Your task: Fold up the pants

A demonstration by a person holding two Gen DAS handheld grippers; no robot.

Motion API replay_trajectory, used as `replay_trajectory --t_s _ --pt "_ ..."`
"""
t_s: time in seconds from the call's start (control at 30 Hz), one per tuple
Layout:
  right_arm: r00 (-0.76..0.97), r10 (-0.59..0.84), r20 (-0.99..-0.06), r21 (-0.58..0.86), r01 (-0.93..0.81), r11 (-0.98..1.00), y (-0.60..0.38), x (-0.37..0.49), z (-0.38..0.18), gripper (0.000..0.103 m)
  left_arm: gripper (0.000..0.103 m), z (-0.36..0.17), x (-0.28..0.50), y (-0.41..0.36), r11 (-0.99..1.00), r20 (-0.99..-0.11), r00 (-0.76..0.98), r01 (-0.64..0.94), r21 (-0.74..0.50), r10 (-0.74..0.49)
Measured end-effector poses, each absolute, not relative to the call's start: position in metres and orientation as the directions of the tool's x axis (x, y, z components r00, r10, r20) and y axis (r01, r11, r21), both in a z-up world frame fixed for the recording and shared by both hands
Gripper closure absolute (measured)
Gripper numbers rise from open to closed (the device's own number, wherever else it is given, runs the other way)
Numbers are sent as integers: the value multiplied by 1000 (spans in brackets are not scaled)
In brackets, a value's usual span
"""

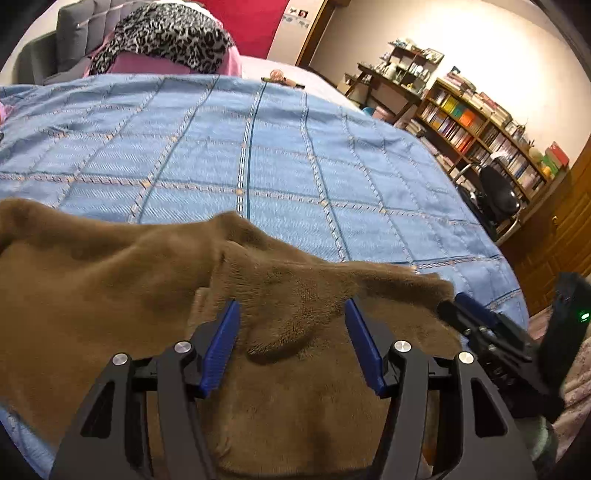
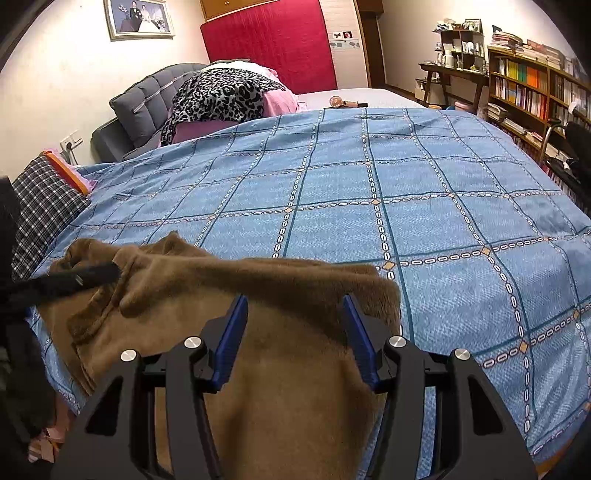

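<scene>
On the near edge of the blue checked bedspread (image 2: 406, 192) lies one pair of fuzzy brown fleece pants (image 2: 258, 288); both the left gripper (image 1: 291, 306) and right gripper (image 2: 293, 301) stand spread over it, gripping nothing.

Count: one pair of brown fleece pants (image 2: 258, 295); one blue checked bedspread (image 2: 406, 184) on one bed. Two grippers: left gripper (image 1: 291, 306), right gripper (image 2: 293, 301), each with two blue fingers. One framed photo (image 2: 140, 16), one bookshelf (image 2: 532, 88), one leopard-print cloth (image 2: 221, 94).
</scene>
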State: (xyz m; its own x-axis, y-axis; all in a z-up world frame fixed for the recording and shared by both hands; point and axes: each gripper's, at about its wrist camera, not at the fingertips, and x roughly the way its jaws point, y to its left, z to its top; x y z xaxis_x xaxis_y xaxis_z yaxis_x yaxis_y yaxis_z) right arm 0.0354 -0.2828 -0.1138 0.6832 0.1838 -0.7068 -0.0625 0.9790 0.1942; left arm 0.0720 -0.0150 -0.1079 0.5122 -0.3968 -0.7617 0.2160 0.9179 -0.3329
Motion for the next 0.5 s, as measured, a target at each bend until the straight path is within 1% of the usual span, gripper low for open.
replay_trajectory --t_s 0.13,0.23,0.5 --pt "665 174 -726 204 -33 978 -285 50 -127 48 44 -122 78 -16 931 -762 535 198 -307 -365" --pt "649 167 -742 201 -23 979 -288 59 -145 48 45 -130 78 -13 930 -757 540 209 -303 -368" --pt "676 136 -724 128 -62 990 -280 60 -167 47 45 -149 76 -13 928 -728 576 249 -277 -372"
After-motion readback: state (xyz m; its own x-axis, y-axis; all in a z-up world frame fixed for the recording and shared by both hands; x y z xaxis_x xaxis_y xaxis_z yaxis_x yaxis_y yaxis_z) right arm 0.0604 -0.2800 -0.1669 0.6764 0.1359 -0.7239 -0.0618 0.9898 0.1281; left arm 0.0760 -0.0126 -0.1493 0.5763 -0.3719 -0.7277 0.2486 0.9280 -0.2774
